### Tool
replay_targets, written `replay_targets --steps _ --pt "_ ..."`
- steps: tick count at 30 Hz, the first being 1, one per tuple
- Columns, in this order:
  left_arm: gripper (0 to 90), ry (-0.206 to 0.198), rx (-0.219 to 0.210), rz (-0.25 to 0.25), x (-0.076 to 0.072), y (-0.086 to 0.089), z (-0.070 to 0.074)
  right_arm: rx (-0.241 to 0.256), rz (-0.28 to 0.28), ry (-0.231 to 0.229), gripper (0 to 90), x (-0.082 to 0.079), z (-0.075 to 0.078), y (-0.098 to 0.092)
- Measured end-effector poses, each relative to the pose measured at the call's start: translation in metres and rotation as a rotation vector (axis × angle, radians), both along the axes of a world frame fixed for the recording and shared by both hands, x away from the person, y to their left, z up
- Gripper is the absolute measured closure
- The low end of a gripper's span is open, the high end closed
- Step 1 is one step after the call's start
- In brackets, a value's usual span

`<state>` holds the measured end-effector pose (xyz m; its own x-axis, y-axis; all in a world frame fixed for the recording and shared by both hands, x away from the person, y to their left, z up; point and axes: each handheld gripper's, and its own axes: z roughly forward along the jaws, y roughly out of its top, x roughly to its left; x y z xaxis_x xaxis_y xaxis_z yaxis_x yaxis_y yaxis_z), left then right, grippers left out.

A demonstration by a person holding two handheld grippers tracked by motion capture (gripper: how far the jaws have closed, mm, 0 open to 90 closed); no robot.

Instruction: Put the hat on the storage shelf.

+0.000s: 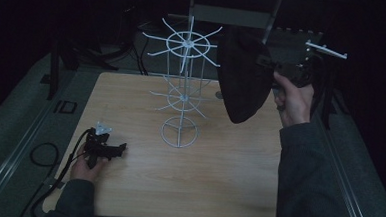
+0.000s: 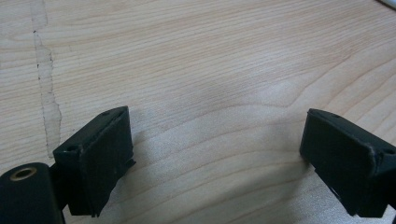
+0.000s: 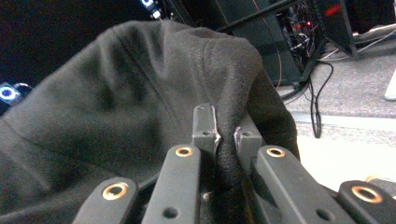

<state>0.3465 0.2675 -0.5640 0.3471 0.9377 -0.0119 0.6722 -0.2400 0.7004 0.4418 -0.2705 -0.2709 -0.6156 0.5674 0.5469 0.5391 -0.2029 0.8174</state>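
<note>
A black knit cap (image 1: 242, 81) hangs in the air at the table's far right, just right of the white wire display rack (image 1: 183, 88). My right gripper (image 1: 269, 65) is shut on a fold of the cap's edge; in the right gripper view the black fabric (image 3: 140, 93) is pinched between the jaws of my right gripper (image 3: 226, 135). My left gripper (image 1: 119, 148) rests low at the table's near left, held by a hand. In the left gripper view my left gripper (image 2: 217, 144) stands wide open over bare wood.
The rack stands on a round base (image 1: 179, 133) at the middle of the wooden table (image 1: 202, 184), with spoke arms spreading at two levels. A cable (image 1: 43, 155) trails off the left edge. Stands and cables sit on the floor beyond the table.
</note>
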Motion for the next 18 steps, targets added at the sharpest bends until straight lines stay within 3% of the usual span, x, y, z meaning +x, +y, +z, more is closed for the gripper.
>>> replay_targets --steps 15,18 --pt "10.2 -0.001 0.001 -0.001 0.000 0.000 0.000 -0.011 0.040 0.021 76.3 -0.001 -0.013 0.012" --pt "10.2 0.000 0.001 -0.001 0.000 0.000 0.000 -0.001 0.046 0.025 69.7 0.000 -0.015 0.011"
